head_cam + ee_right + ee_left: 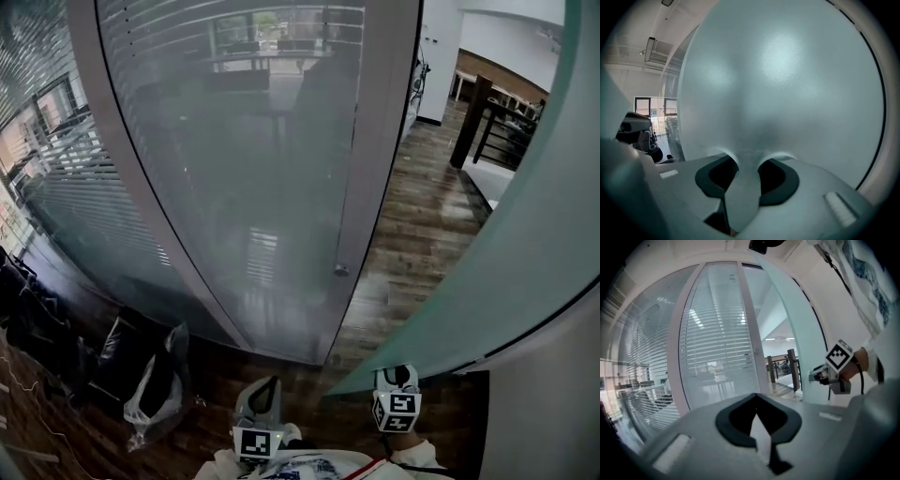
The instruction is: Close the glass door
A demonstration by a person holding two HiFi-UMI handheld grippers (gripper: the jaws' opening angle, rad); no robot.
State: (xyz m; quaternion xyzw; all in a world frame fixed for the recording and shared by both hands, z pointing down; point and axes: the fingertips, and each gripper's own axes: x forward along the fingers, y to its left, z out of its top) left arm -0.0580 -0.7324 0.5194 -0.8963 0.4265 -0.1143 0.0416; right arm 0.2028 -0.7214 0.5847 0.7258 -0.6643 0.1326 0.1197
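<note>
The right claw has its two dark-padded jaws about half apart and nothing between them. Straight ahead of the tips, filling the right gripper view, is the pale blue-green frosted glass door. Seen from the left gripper view, the claw's nose sits against the door's near face, though I cannot be sure the contact is firm. The left claw has its jaw tips drawn together on nothing. It is held low beside the right one, aimed at the open doorway and apart from the door.

Further out, the door stands swung open toward the person, with its lower corner near the two claws. A wedge of dark brown wooden plank floor shows between it and the tall white frame post, which carries a small round metal fitting. Left of the post is a fixed glass panel with horizontal blinds.

The step in hand looks like the push itself: the right claw is set on the panel and the door is far from shut. The next move calls for a steady press forward that follows the door's arc. The tips should stay square to the smooth glass so they do not skid, and the left claw should keep out of the narrowing gap until the door's edge meets the post
</note>
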